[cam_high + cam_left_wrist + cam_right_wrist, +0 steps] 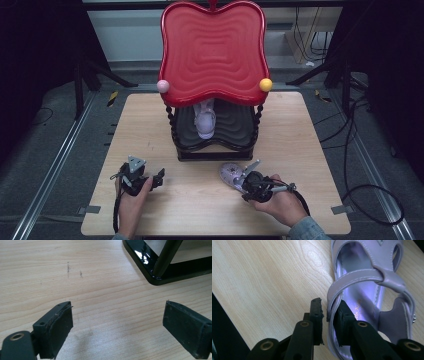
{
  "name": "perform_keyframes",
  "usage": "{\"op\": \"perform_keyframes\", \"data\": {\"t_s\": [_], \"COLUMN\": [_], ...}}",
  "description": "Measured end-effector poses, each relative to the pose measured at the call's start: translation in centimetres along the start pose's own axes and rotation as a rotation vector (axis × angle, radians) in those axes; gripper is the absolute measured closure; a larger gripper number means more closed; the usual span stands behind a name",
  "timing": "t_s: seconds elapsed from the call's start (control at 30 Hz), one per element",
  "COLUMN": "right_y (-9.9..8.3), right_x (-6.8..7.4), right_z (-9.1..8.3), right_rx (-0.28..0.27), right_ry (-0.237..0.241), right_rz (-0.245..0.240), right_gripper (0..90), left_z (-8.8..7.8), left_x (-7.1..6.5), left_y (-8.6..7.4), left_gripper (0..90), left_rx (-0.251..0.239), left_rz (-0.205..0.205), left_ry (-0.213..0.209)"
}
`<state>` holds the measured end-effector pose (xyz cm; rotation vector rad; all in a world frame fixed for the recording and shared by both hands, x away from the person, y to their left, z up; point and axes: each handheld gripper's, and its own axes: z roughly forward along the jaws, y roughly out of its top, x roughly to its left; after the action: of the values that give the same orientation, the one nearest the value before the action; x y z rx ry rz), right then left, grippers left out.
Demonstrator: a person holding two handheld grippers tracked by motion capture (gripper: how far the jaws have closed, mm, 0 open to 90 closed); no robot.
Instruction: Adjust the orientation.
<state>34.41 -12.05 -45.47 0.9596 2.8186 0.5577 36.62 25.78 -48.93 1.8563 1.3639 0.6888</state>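
Right gripper [327, 315]: jaws closed on the side strap of 1 lilac leather sandal [372, 290], which lies on the pale wooden surface [200, 210] just before the rack. Left gripper [117, 325]: jaws wide open, nothing between them. Beyond, a black 2-tier rack [215, 150] with red wavy top holds 1 matching sandal [205, 122].

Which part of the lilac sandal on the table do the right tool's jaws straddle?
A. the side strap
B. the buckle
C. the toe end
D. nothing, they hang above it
A: in the right gripper view the right tool has one jaw on each side of the lilac sandal's side strap.
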Motion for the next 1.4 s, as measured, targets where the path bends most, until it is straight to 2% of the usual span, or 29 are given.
{"op": "perform_keyframes", "data": {"t_s": [0.37, 0.4, 0.57, 0.7, 0.73, 0.77, 0.87, 0.93, 0.97, 1.0, 1.13, 1.4], "right_y": [0.1, 0.1, -0.1, -0.7, -0.7, -0.9, -1.1, -1.3, -1.3, -1.3, -1.2, -1.1], "right_x": [0.0, 0.0, -0.1, -0.7, -0.7, -0.9, -0.9, -1.0, -1.0, -0.9, -0.7, -0.5], "right_z": [0.4, 0.4, 0.1, -0.8, -0.8, -1.3, -1.9, -2.8, -2.8, -3.3, -3.9, -4.6], "right_rx": [0.013, 0.012, -0.020, -0.095, -0.095, -0.129, -0.160, -0.218, -0.218, -0.243, -0.279, -0.308], "right_ry": [-0.019, -0.026, -0.030, -0.020, -0.020, -0.014, -0.017, -0.017, -0.017, -0.017, -0.011, 0.003], "right_rz": [0.012, 0.011, 0.032, 0.037, 0.037, 0.035, 0.031, 0.041, 0.041, 0.038, 0.036, 0.034], "right_gripper": [82.7, 85.2, 86.3, 86.4, 86.4, 86.4, 86.4, 86.4, 86.4, 86.4, 86.3, 86.2], "left_z": [0.0, 0.0, 0.0, 0.0, 0.0, 0.0, 0.0, 0.1, 0.1, 0.1, 0.1, 0.1], "left_x": [0.0, 0.0, 0.1, 0.2, 0.2, 0.3, 0.3, 0.4, 0.4, 0.4, 0.5, 0.6], "left_y": [0.0, 0.0, 0.0, -0.1, -0.1, -0.1, -0.1, -0.2, -0.2, -0.2, -0.2, -0.3], "left_gripper": [8.5, 8.5, 8.5, 8.5, 8.5, 8.5, 8.2, 6.5, 5.5, 5.2, 4.7, 4.8], "left_rx": [0.005, 0.006, 0.004, 0.003, 0.003, 0.006, 0.006, 0.008, 0.008, 0.009, 0.007, 0.007], "left_rz": [0.003, 0.005, 0.004, -0.003, -0.003, -0.001, -0.002, -0.006, -0.006, -0.007, -0.012, -0.014], "left_ry": [0.004, 0.002, 0.004, 0.007, 0.007, 0.007, 0.009, 0.014, 0.014, 0.018, 0.022, 0.023]}}
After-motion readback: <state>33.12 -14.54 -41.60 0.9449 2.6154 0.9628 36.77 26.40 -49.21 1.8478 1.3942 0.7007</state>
